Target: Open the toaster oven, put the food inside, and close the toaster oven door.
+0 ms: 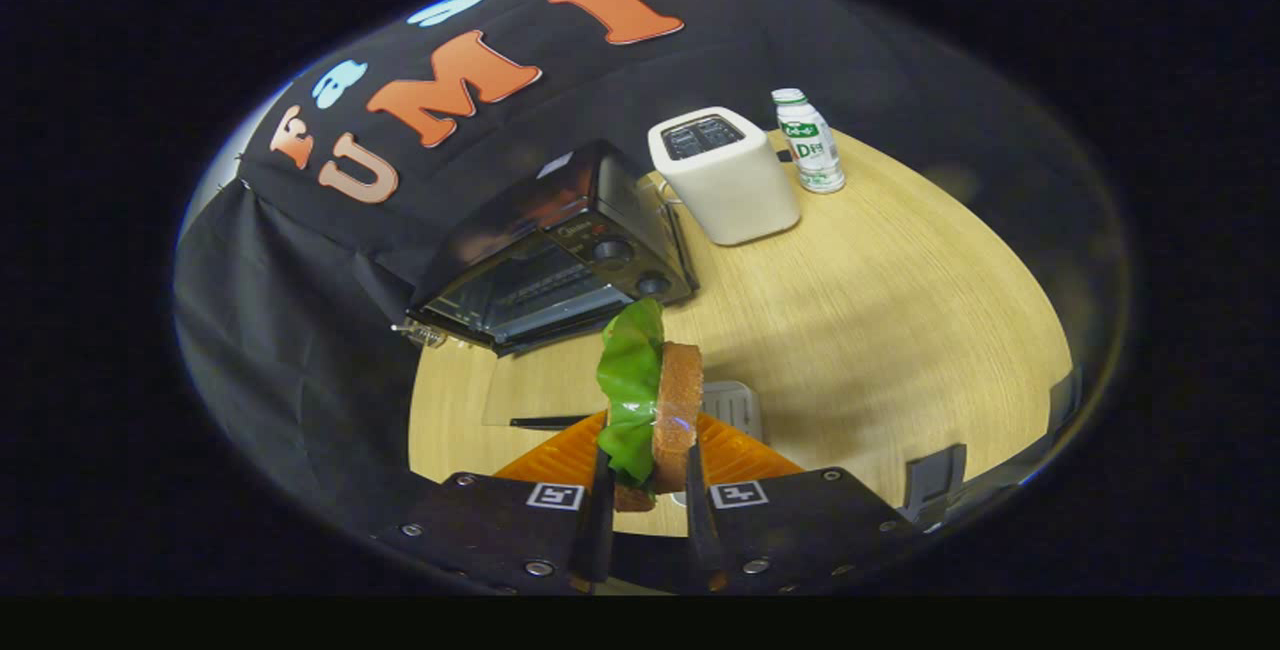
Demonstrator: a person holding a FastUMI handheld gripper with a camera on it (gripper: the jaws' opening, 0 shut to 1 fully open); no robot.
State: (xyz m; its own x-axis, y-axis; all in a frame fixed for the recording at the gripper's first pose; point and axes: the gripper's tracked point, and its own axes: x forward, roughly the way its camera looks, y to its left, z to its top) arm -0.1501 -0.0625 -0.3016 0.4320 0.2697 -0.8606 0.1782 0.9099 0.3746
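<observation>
We count one gripper (648, 490), and its two fingers (596, 520) press from either side on one sandwich (655, 410). In that sandwich we see one slice of brown bread (680, 410) and one green lettuce leaf (630, 390). Two square markers (555, 496) sit on the gripper body, one on each side. On the one round wooden table (880, 310) we count one black toaster oven (550, 250) with its one glass door (545, 400) folded down, and we make out two knobs (612, 251) on its panel. Beyond it we count one white pop-up toaster (725, 175) with two slots, and one small white bottle (808, 140).
</observation>
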